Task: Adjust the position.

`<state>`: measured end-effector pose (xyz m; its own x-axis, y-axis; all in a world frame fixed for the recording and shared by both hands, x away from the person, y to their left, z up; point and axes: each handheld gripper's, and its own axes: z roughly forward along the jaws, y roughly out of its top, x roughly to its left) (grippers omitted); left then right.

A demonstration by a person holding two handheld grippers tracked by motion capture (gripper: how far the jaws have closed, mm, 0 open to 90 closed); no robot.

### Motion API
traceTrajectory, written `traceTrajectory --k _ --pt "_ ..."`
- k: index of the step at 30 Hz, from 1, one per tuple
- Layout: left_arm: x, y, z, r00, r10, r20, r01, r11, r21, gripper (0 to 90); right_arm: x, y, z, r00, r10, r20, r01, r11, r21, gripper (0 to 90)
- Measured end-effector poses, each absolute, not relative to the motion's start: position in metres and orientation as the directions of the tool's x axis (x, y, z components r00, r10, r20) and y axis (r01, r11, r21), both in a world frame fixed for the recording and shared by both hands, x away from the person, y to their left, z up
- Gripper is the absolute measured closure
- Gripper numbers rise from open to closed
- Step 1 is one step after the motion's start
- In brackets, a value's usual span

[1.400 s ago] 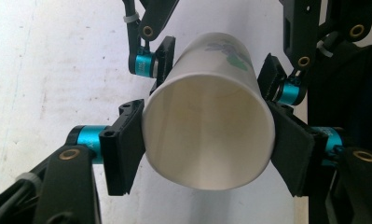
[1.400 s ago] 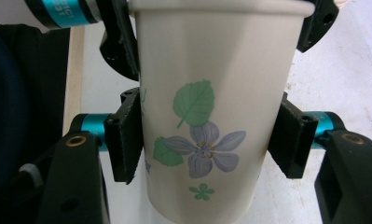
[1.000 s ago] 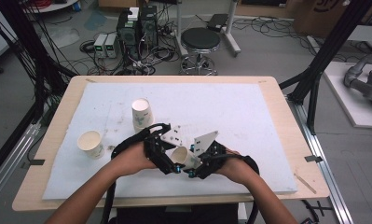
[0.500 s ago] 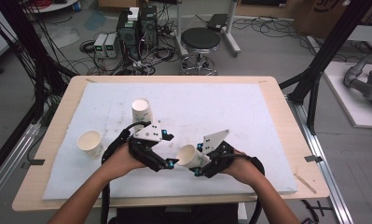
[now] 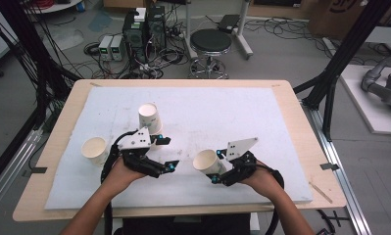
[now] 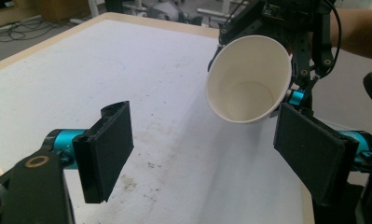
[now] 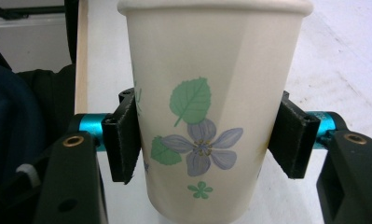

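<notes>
Right tongs [image 5: 216, 174] pinch tilted floral paper cup [image 5: 206, 162]; left tongs [image 5: 167, 152] spread, empty.
Risk: thin wall may buckle or slip under side squeeze.

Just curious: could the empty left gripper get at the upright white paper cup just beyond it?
Probably yes: the left gripper is open and empty, and the upright white paper cup stands just past it, nothing between.

Two cups [image 5: 149, 117] [image 5: 94, 150] on the mat's [image 5: 261, 115] left, a third cup [image 5: 207, 163] right of them.
</notes>
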<state>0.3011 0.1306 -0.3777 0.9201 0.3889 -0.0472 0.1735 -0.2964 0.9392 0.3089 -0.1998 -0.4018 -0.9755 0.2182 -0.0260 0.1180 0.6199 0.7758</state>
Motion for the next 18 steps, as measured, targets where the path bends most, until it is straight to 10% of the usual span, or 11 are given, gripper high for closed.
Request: traceTrajectory --k 18 --pt "0.292 0.158 -0.404 0.859 0.51 -0.043 0.141 -0.155 0.978 19.9 0.303 -0.227 -0.416 -0.938 0.346 -0.031 0.141 0.459 0.877 35.3"
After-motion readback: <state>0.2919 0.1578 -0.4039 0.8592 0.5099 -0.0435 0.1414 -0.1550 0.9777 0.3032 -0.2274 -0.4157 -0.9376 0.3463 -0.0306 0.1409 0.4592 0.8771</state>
